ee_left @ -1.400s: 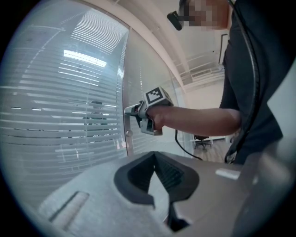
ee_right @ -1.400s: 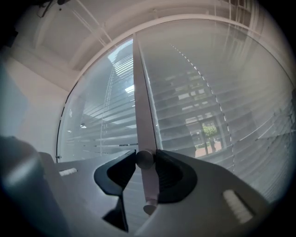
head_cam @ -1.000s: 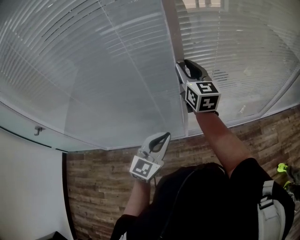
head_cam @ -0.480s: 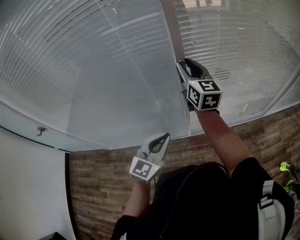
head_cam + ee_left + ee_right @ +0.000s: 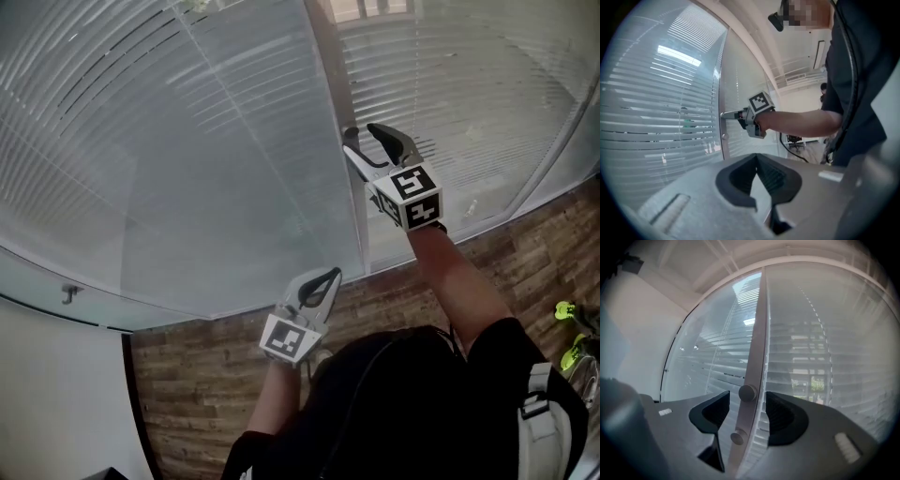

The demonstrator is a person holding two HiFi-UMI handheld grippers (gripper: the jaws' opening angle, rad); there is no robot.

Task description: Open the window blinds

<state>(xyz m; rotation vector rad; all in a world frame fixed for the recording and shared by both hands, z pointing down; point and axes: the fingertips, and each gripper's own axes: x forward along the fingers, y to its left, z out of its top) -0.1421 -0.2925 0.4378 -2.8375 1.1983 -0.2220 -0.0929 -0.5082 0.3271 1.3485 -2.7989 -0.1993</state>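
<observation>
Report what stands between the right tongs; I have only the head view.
Observer: In the right gripper view, a round knob on the frame post stands between the tongs of the right gripper, which have just been opening; the pads are clear of it.
Operator: Look for other knobs.
Observer: A second knob sits on the same post, lower in that view, outside the pads.
Operator: Check the left tongs.
Observer: The left gripper view shows the tongs of the left gripper together, nothing between them.

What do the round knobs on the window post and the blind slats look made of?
Knobs: likely brushed metal, grey with a dull, even sheen. Blind slats: thin, pale, uniform strips; painted aluminium or plastic, cannot tell which.
</observation>
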